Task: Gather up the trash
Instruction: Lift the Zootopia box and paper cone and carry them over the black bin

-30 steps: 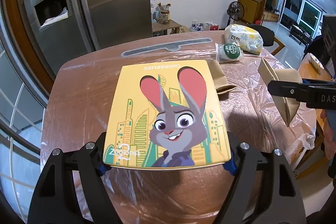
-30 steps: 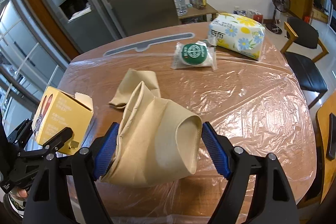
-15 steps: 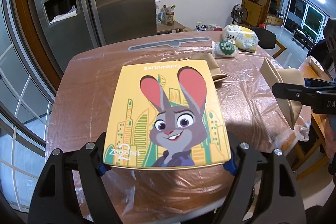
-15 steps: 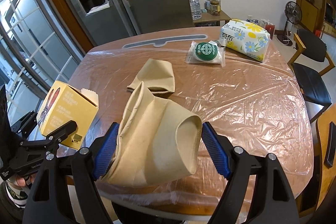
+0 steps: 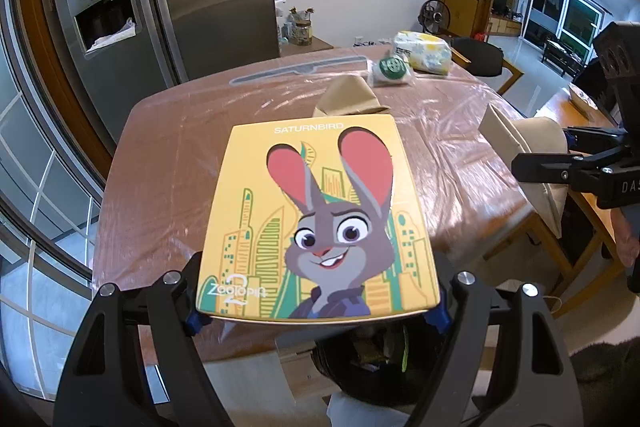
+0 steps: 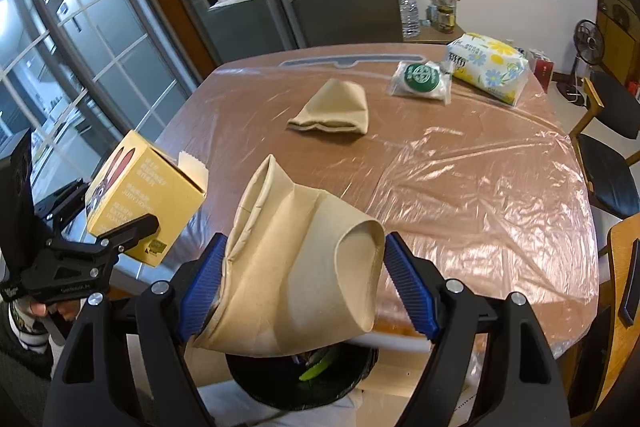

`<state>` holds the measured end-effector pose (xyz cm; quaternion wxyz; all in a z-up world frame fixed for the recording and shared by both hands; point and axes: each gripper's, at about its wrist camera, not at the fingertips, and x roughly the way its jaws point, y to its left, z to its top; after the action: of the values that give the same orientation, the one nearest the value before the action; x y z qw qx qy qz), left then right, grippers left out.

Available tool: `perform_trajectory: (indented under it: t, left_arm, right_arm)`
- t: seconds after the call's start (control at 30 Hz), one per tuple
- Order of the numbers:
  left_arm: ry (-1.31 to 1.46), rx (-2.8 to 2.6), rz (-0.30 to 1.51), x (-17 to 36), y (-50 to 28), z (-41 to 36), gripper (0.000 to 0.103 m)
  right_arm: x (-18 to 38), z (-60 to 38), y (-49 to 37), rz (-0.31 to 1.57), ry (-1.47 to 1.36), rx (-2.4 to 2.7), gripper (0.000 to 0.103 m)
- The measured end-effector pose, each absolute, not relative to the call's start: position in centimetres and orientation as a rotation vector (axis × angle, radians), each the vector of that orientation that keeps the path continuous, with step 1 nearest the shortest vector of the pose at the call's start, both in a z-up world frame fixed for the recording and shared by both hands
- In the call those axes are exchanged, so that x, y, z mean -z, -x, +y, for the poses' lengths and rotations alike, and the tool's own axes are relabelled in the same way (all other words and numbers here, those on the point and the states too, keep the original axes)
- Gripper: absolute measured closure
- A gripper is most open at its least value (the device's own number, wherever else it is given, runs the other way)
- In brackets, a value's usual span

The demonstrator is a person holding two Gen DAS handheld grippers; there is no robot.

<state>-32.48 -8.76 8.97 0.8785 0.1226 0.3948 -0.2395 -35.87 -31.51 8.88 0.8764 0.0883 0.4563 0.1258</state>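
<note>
Two grippers each carry a piece of trash past the table edge, above a black bin. From the left wrist view, the left gripper (image 5: 318,311) is closed on the near edge of a yellow Zootopia carton (image 5: 318,215), its flat printed face up and its smooth cardboard pinched by the blue pads; the black trash bin (image 5: 360,371) shows just below it, partly hidden by the carton. The box is wide, so it may catch the rim or tip out sideways if let go off-centre. From the right wrist view, the right gripper (image 6: 304,283) is clamped on a crushed tan paper cup (image 6: 296,263), soft, creased and open-mouthed, hanging over the bin (image 6: 316,383), where green and other scraps already lie. The light cup could cling to the ribbed pads or drift past the rim. On the table (image 6: 520,267), under crinkled clear plastic film, lies a second flattened tan cup (image 6: 332,111), beside a green-labelled packet (image 6: 420,81) and a flowered tissue pack (image 6: 486,67).
</note>
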Motion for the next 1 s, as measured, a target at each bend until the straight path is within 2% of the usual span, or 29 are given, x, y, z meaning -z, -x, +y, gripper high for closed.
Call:
perform_trajectory:
  t: [0.53,1.0]
  left_arm:
    - [-0.349,0.605,0.875,-8.0,38.5,-8.4,0.023]
    - [-0.409,0.668,0.985,-3.3,41.0,-9.2,0.023]
  right_arm:
    - [-6.9,-28.9,41.0,1.046,-0.125,-0.353,0.026]
    - [-2.7,-26.4,43.2,1.15,-0.061,-0.368,0.026]
